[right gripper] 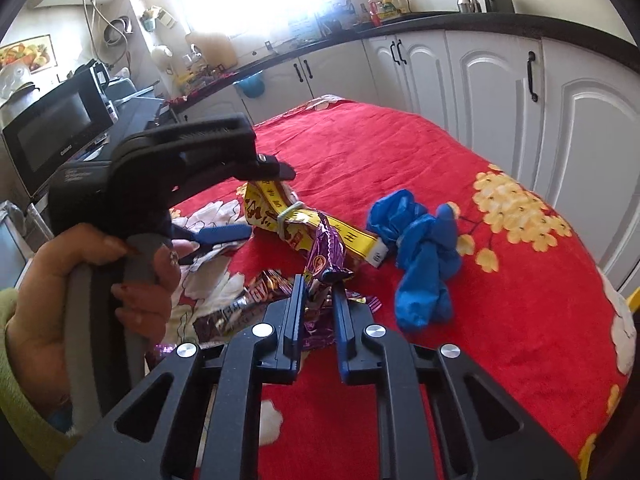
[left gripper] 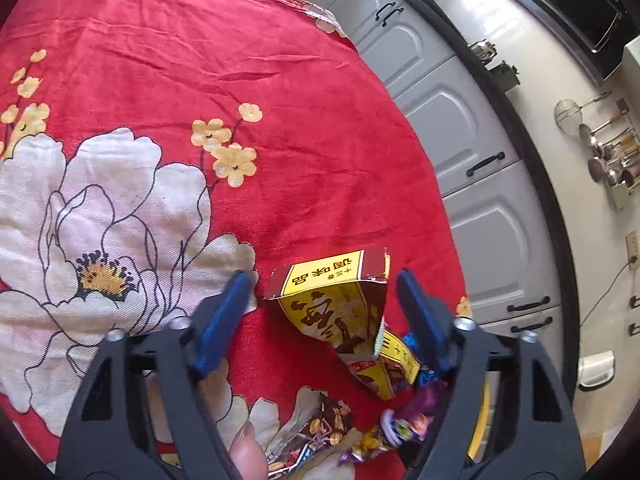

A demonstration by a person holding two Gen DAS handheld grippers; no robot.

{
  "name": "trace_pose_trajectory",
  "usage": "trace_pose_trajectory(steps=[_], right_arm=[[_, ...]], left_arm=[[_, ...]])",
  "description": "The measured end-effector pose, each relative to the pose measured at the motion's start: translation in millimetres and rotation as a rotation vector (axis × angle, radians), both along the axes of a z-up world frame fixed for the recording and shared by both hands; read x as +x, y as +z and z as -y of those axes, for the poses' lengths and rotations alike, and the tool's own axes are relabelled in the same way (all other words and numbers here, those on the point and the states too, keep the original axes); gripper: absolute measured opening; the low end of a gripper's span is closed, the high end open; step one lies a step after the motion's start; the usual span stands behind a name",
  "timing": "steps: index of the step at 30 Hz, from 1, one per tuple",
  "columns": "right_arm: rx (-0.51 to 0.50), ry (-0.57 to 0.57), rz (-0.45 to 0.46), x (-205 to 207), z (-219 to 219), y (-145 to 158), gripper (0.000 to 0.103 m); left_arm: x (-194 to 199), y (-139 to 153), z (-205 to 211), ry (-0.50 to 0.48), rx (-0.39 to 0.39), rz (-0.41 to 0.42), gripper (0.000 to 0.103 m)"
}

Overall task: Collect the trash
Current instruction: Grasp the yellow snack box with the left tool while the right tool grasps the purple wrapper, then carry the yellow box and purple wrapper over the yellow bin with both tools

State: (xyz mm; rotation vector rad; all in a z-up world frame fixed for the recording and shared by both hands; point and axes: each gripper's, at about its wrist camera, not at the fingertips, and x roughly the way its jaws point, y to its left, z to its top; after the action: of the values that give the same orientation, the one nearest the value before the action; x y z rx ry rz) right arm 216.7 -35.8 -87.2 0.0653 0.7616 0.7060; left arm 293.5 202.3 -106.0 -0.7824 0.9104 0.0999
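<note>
Right wrist view shows the right gripper with its blue fingers drawn nearly together on a crinkled purple candy wrapper, the foil standing up between the tips and pinched at its lower end. Just left of it lies a dark brown snack wrapper, and behind it a yellow seasoning packet, cinched at its middle by a pale rubber band; a knotted blue plastic bag sits near on the right, all on the red floral tablecloth. A hand at the left edge grips the other tool's handle. Left wrist view has the left gripper with its fingers apart, straddling the torn-open top of that yellow seasoning packet without pressing it. All this litter looks light, thin and soft; the foil is probably slippery and will crumple, so a firm pinch on a bunched fold should hold best. The packet seems best taken at its cinched waist, where layers are thick, since the flared paper top may tear or slip out.
</note>
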Motion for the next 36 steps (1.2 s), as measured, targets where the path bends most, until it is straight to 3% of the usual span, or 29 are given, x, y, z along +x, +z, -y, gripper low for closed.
trace_pose_trajectory(steps=[2, 13, 24, 36], right_arm=[[0.005, -0.008, 0.0, -3.4, 7.3, 0.6, 0.012], [0.014, -0.007, 0.043, -21.6, 31.9, 14.8, 0.008], [0.051, -0.012, 0.052, -44.1, 60.2, 27.5, 0.008], [0.074, -0.043, 0.108, -64.5, 88.0, 48.3, 0.008]], left_arm=[[3.2, -1.2, 1.3, -0.001, 0.007, -0.006, 0.047], [-18.7, 8.8, 4.1, -0.037, -0.009, 0.067, 0.046], [-68.5, 54.6, 27.2, -0.09, 0.088, 0.193, 0.046], [-116.0, 99.9, 69.8, -0.115, 0.274, 0.339, 0.046]])
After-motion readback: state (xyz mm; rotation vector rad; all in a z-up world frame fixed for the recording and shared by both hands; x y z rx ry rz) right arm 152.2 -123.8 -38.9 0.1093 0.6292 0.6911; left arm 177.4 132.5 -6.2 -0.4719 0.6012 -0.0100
